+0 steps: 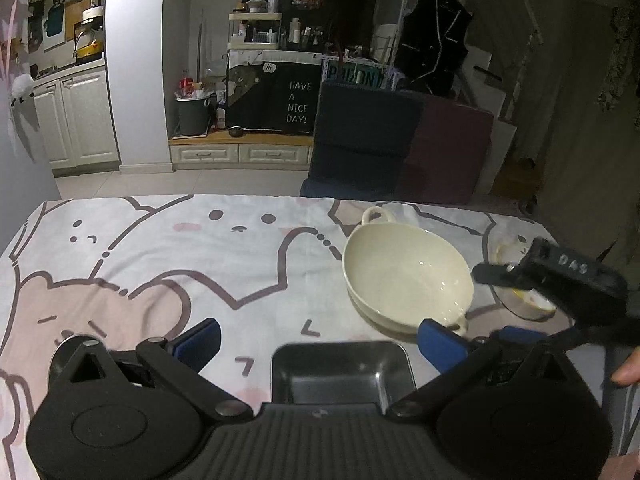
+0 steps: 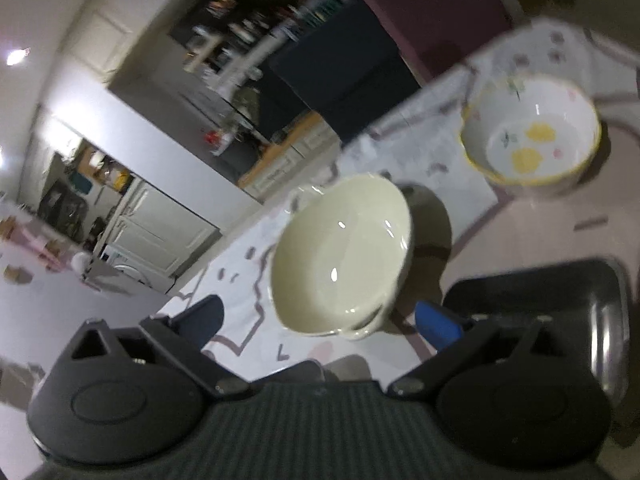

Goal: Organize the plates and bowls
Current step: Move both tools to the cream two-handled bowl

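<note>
A cream two-handled bowl (image 1: 404, 276) sits on the cartoon-print tablecloth (image 1: 160, 248), right of centre. Just ahead of my left gripper (image 1: 320, 342), which is open, lies a black square dish (image 1: 340, 372) between the blue pads, untouched. A small floral bowl with a yellow rim (image 1: 528, 304) stands right of the cream bowl, partly hidden by the right gripper's black body (image 1: 568, 276). The tilted, blurred right wrist view has my right gripper (image 2: 320, 324) open, with the cream bowl (image 2: 340, 256) close in front of its fingers, the floral bowl (image 2: 532, 136) beyond and the black dish (image 2: 560, 300) at right.
The table's far edge (image 1: 240, 197) runs across the left wrist view, with dark blue and maroon cushions (image 1: 400, 140) on the floor behind it. A person's hand (image 1: 628, 368) shows at the right edge. The left half of the cloth holds no dishes.
</note>
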{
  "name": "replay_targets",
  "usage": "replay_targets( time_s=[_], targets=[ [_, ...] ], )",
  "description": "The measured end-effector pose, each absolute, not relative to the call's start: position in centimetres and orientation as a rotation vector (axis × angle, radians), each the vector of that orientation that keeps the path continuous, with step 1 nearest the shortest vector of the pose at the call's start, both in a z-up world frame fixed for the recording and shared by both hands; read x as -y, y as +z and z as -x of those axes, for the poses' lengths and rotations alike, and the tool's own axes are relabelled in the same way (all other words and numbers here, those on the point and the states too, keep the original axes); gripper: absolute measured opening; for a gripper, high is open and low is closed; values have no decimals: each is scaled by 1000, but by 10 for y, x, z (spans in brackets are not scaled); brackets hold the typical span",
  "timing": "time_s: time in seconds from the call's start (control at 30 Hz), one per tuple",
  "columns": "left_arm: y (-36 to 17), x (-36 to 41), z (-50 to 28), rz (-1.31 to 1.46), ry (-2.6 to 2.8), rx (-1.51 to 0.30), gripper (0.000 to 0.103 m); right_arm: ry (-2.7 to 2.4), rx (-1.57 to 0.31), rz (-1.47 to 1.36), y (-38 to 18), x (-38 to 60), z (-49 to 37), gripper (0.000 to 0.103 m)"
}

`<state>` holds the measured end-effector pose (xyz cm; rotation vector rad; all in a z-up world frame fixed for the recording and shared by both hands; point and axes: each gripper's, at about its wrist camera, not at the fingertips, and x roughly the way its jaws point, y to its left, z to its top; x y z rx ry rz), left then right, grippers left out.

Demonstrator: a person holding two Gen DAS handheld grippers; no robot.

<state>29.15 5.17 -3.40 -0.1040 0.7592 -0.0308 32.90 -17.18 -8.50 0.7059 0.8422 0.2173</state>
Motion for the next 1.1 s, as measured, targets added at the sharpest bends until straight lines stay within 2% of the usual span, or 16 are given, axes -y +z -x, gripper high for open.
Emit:
replay_targets(
  time_s=[0.07, 0.13, 0.27, 0.37, 0.43, 0.47, 0.53, 1.1],
  targets=[
    [-38, -53, -300, 108, -26, -764, 103, 213, -871, -765, -99, 171, -339, 92],
    [-43, -55, -306, 118, -23, -774, 103, 212, -915, -787, -112, 167, -349, 70],
    [-54, -57, -317, 131, -18, -791, 103, 174, -972, -751, -126, 159, -358, 60],
    [-60, -56, -324, 134, -17, -795, 103, 165, -989, -754, -133, 161, -361, 48],
    [-62, -55, -328, 136, -19, -790, 103, 157, -1003, -751, -139, 163, -363, 32],
    [-63, -53, -329, 135, -23, -786, 103, 146, -1011, -742, -142, 163, -364, 27],
    [-63, -50, -332, 132, -31, -781, 103, 137, -1007, -739, -144, 165, -365, 22],
    [-67, -23, -379, 19, -57, -770, 103, 14, -899, -708, -142, 212, -414, 9]
  ],
)
